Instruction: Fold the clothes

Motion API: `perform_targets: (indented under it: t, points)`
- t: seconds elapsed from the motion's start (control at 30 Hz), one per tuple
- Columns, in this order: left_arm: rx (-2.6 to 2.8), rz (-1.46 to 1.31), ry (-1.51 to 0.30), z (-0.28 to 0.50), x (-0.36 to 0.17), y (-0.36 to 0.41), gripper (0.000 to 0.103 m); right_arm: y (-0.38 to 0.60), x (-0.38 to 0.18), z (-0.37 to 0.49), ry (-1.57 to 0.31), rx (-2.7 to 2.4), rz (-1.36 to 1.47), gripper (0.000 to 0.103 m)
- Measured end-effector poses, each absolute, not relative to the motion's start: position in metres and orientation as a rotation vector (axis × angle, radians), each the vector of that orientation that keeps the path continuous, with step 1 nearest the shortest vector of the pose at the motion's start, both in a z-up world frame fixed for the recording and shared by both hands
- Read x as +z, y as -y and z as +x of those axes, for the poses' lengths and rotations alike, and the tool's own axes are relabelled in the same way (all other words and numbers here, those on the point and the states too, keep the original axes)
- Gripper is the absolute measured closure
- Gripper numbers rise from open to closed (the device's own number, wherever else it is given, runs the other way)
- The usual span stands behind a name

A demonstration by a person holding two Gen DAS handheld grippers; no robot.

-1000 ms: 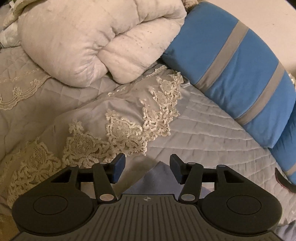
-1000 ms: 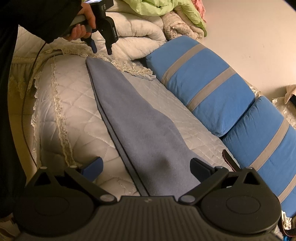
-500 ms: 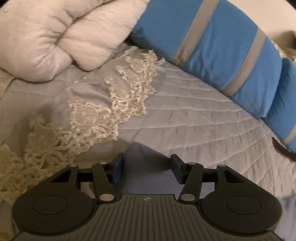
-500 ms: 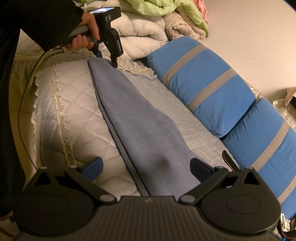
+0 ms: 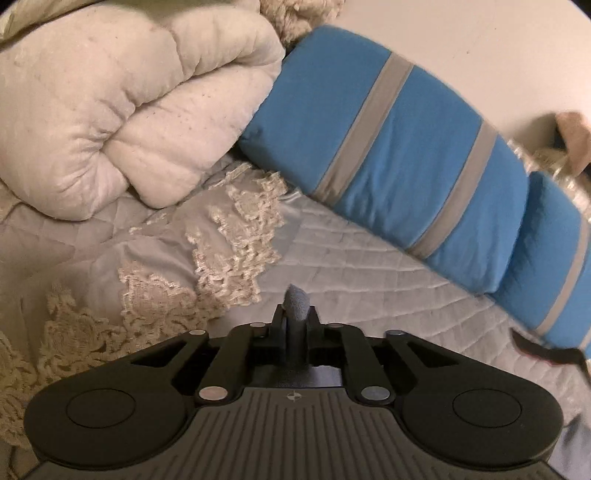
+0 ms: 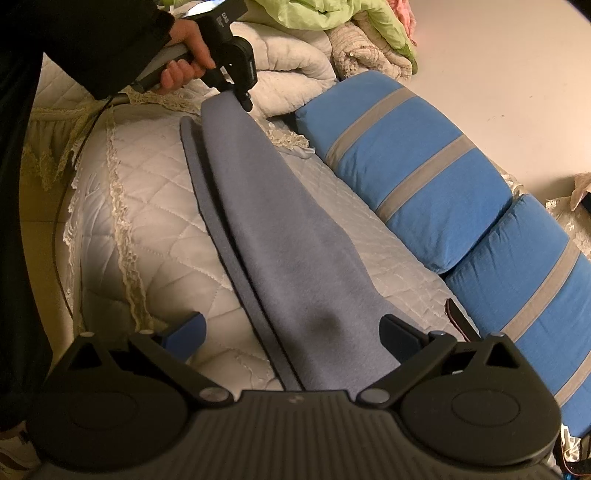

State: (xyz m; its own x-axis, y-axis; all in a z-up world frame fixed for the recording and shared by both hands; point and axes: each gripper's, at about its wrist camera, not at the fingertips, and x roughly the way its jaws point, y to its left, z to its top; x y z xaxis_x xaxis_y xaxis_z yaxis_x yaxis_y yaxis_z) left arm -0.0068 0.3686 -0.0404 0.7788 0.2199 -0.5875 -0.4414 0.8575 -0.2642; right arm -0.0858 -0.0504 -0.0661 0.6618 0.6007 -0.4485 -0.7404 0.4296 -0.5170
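A long grey-blue garment (image 6: 280, 229) lies lengthwise on the white quilted bed (image 6: 147, 221). My left gripper (image 5: 295, 314) is shut on its far corner; a tuft of the grey-blue cloth (image 5: 296, 302) sticks up between the jaws. The right wrist view shows that gripper (image 6: 240, 99) lifting the far end off the bed. My right gripper (image 6: 291, 328) is open wide over the near end of the garment, one finger on each side, holding nothing.
Two blue bolsters with grey stripes (image 6: 406, 162) lie along the right side of the bed. A rolled cream duvet (image 5: 110, 103) and piled bedding (image 6: 351, 33) sit at the far end. Lace trim (image 5: 229, 240) edges the cover. A dark strap (image 6: 458, 314) lies by the bolsters.
My left gripper closed on the far corner of the garment and raised it off the bed. My right gripper stayed open and still.
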Motion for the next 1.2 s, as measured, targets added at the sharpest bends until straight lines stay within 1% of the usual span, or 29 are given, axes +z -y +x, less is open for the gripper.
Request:
perform_targets:
  t: [0.03, 0.07, 0.1, 0.13, 0.23, 0.33, 0.67, 0.83, 0.97, 1.2]
  points:
    - [0.406, -0.389, -0.611, -0.003, -0.043, -0.369, 0.074, 0.051, -0.066, -0.086, -0.209, 0.844, -0.749, 0.0]
    - [0.447, -0.371, -0.646, -0.001, -0.045, -0.369, 0.064, 0.051, -0.066, -0.086, -0.209, 0.845, -0.749, 0.0]
    - [0.483, -0.363, -0.671, 0.001, -0.047, -0.371, 0.06, 0.051, -0.066, -0.086, -0.209, 0.845, -0.75, 0.0]
    - [0.502, -0.375, -0.675, -0.001, -0.049, -0.374, 0.058, 0.051, -0.066, -0.086, -0.208, 0.845, -0.751, 0.0]
    - [0.529, -0.424, -0.679, -0.008, -0.048, -0.381, 0.05, 0.051, -0.066, -0.086, -0.205, 0.844, -0.755, 0.0]
    - [0.548, -0.471, -0.687, -0.014, -0.046, -0.383, 0.048, 0.051, -0.066, -0.086, -0.205, 0.844, -0.755, 0.0]
    - [0.611, -0.639, -0.714, -0.038, -0.04, -0.392, 0.047, 0.052, -0.067, -0.086, -0.201, 0.831, -0.752, 0.0]
    - [0.639, -0.795, -0.74, -0.055, -0.05, -0.4, 0.047, 0.054, -0.067, -0.086, -0.194, 0.819, -0.756, 0.0]
    - [0.617, -0.928, -0.716, -0.075, -0.055, -0.403, 0.047, 0.053, -0.067, -0.087, -0.186, 0.812, -0.766, 0.0]
    - [0.487, -1.271, -0.655, -0.096, -0.077, -0.409, 0.046, 0.053, -0.068, -0.09, -0.171, 0.808, -0.781, 0.0]
